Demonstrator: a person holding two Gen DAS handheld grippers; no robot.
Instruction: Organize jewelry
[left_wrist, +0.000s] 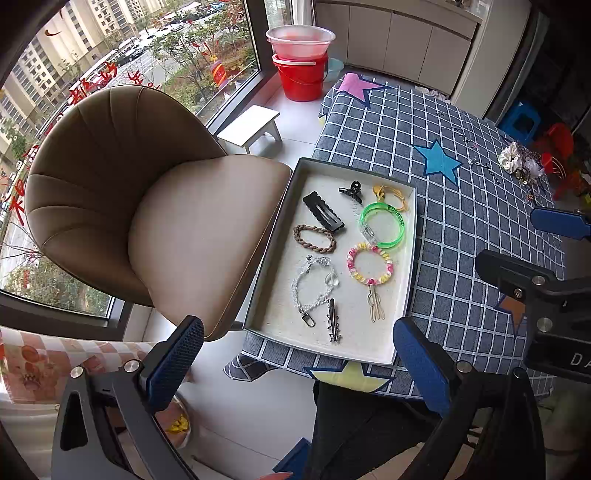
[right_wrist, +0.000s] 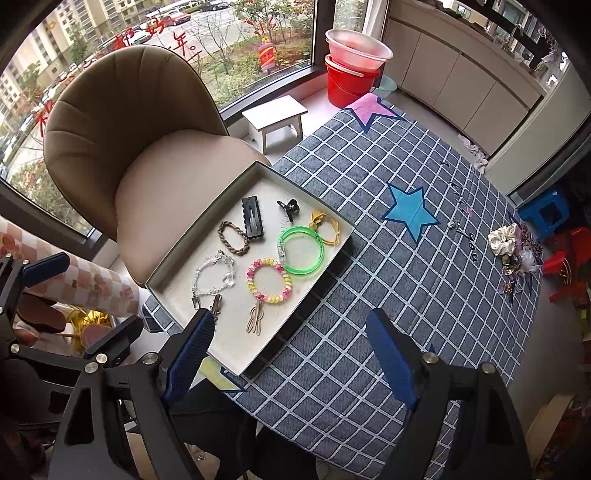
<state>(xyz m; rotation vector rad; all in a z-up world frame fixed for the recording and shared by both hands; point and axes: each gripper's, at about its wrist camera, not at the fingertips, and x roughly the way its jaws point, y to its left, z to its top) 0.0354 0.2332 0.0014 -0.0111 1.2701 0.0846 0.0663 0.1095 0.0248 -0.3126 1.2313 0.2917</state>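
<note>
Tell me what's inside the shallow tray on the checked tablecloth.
The tray holds a green bangle, beaded bracelet, chain bracelet, braided band, yellow cord and several hair clips. From the right wrist view, a tool finger covers its near corner.

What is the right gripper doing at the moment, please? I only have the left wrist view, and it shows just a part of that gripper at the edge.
Observer: The right gripper is open, its fingers wide apart with nothing between them.
Operator: Thank you. What lies in front of it?
Observer: It points down at the near end of the tray and the checked cloth beside it. From this camera, one fingertip covers the lower part of the silver clip.
</note>
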